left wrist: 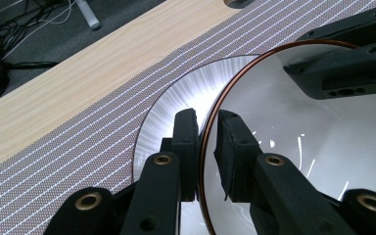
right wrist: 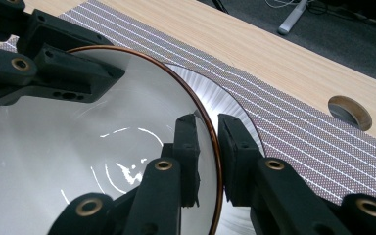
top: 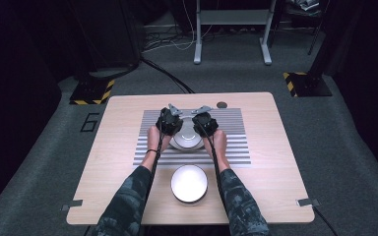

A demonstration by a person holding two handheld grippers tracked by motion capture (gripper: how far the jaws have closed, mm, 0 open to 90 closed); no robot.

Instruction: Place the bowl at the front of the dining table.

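Note:
A white bowl (top: 187, 138) with a thin copper rim is over a ribbed silver plate (left wrist: 191, 85) on the striped placemat (top: 234, 130). My left gripper (left wrist: 207, 139) is shut on the bowl's left rim, one jaw inside the wall and one outside. On the opposite rim my right gripper (right wrist: 208, 142) is shut the same way. In the high view the left gripper (top: 169, 121) and the right gripper (top: 204, 123) flank the bowl. Whether the bowl (right wrist: 78, 161) rests on the plate (right wrist: 227, 105) or hangs just above it I cannot tell.
A second white bowl (top: 189, 183) stands near the table's front edge between the person's forearms. A round cable hole (top: 221, 104) is at the back of the wooden table (top: 113, 157). Cables and a desk frame lie on the floor beyond.

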